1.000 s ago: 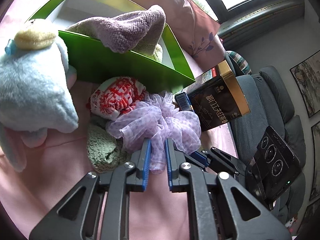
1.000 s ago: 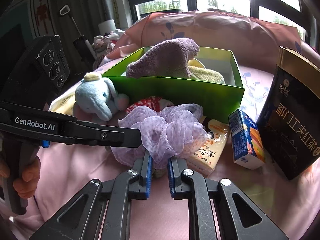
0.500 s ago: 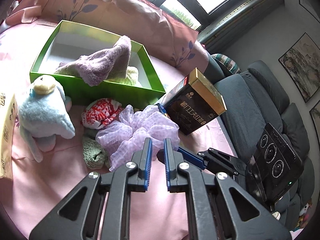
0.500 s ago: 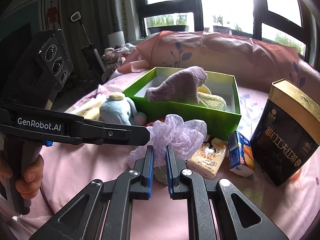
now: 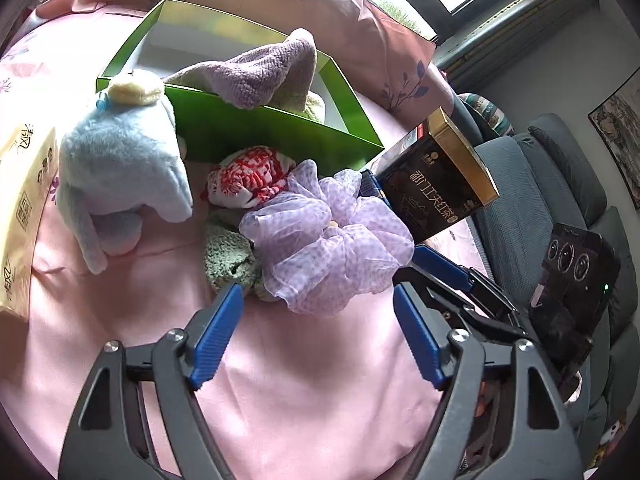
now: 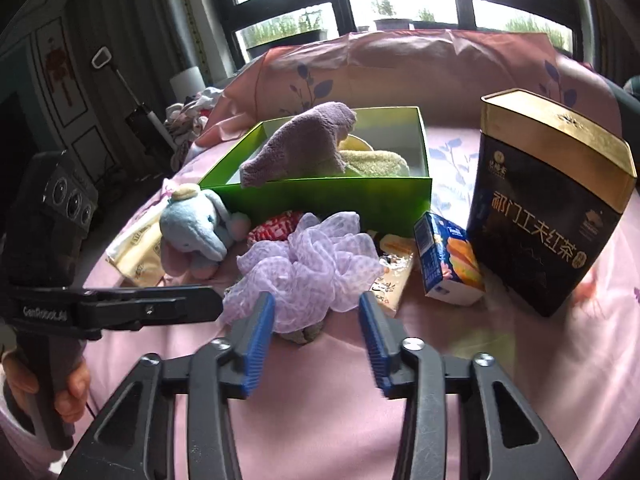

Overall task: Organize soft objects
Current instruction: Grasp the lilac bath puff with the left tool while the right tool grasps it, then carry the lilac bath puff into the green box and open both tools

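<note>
A lilac gauze scrunchie (image 5: 328, 240) (image 6: 304, 264) lies on the pink sheet in front of the green box (image 5: 260, 132) (image 6: 320, 194). My left gripper (image 5: 316, 296) and my right gripper (image 6: 316, 302) are both opening. The scrunchie's near edge sits loose between each pair of blue pads, untouched. A purple towel (image 5: 260, 76) (image 6: 304, 144) drapes over the box wall. A blue elephant plush (image 5: 120, 160) (image 6: 192, 228), a red-and-white cloth (image 5: 248, 176) and a green knitted cloth (image 5: 228, 252) lie beside the scrunchie.
A black-and-gold tea tin (image 5: 436, 184) (image 6: 548, 208) stands to the right, with a small blue carton (image 6: 444, 264) and a snack packet (image 6: 392, 276) next to it. A tissue pack (image 5: 24, 200) lies at the left. Pink pillows (image 6: 400, 68) back the box.
Both grippers were shut on the scrunchie. Their jaws have now swung apart and the scrunchie lies loose on the sheet.
</note>
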The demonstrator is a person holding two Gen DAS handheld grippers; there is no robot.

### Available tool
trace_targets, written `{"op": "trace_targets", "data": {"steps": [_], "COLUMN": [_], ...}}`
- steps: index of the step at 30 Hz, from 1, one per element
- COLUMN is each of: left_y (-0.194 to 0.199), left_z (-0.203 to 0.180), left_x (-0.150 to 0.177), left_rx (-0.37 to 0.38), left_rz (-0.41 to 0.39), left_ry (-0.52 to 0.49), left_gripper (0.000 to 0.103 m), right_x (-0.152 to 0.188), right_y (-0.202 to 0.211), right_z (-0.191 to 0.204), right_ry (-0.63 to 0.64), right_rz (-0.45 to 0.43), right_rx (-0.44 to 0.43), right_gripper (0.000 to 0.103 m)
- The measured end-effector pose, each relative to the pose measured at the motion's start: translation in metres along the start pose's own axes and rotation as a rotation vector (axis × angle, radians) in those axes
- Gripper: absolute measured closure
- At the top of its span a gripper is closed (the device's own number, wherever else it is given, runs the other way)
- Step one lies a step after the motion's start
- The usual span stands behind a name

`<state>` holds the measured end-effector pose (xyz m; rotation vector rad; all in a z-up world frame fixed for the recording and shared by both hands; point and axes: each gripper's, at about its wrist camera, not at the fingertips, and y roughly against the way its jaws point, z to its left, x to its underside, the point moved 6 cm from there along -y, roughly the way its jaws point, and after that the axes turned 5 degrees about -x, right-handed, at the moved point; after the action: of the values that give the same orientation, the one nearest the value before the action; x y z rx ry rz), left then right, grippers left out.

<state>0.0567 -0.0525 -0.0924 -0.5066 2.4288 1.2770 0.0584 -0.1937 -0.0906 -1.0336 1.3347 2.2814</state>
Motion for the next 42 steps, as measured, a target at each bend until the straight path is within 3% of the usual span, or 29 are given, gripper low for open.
{"op": "trace_targets", "data": {"steps": [5, 9, 11, 12, 15, 17, 19, 30, 36, 42], "left_y": [-0.016, -0.03, -0.037, -0.04, -0.042, -0.039, -0.033, 0.029, 0.058, 0.067], "left_z": [-0.005, -0.007, -0.01, -0.011, -0.011, -0.012, -0.014, -0.039, -0.047, -0.04], "left_x": [0.002, 0.0, -0.002, -0.003, -0.009, -0.011, -0.013, -0.024, -0.042, -0.076], "left_rx": [-0.054, -0.099, -0.117, -0.123, -0.125, -0.118, -0.11, -0.013, -0.017, -0.055], "left_rz": [0.012, 0.015, 0.019, 0.023, 0.011, -0.003, -0.03, -0.16, -0.224, -0.255], "left_ry": [-0.056, -0.116, -0.139, -0.143, -0.143, -0.138, -0.139, -0.167, -0.19, -0.193], "left_gripper": [0.026, 0.03, 0.058, 0.063, 0.073, 0.09, 0.092, 0.094, 0.094, 0.094], "right_x": [-0.005, -0.011, -0.013, -0.014, -0.016, -0.016, -0.017, -0.04, -0.064, -0.093], "right_y": [-0.012, -0.027, -0.034, -0.036, -0.041, -0.041, -0.037, 0.024, 0.041, 0.028], "right_z": [-0.015, -0.013, -0.009, -0.008, -0.004, -0.002, 0.001, 0.041, 0.062, 0.07], "right_ry": [-0.144, -0.163, -0.157, -0.152, -0.13, -0.113, -0.095, 0.0, 0.059, 0.095], "right_rz": [-0.006, 0.008, 0.024, 0.026, 0.034, 0.032, 0.017, -0.1, -0.149, -0.173], "right_rx": [-0.094, -0.132, -0.138, -0.141, -0.152, -0.134, -0.142, -0.215, -0.236, -0.219], "right_gripper": [0.032, 0.032, 0.033, 0.034, 0.064, 0.082, 0.088, 0.089, 0.089, 0.089]}}
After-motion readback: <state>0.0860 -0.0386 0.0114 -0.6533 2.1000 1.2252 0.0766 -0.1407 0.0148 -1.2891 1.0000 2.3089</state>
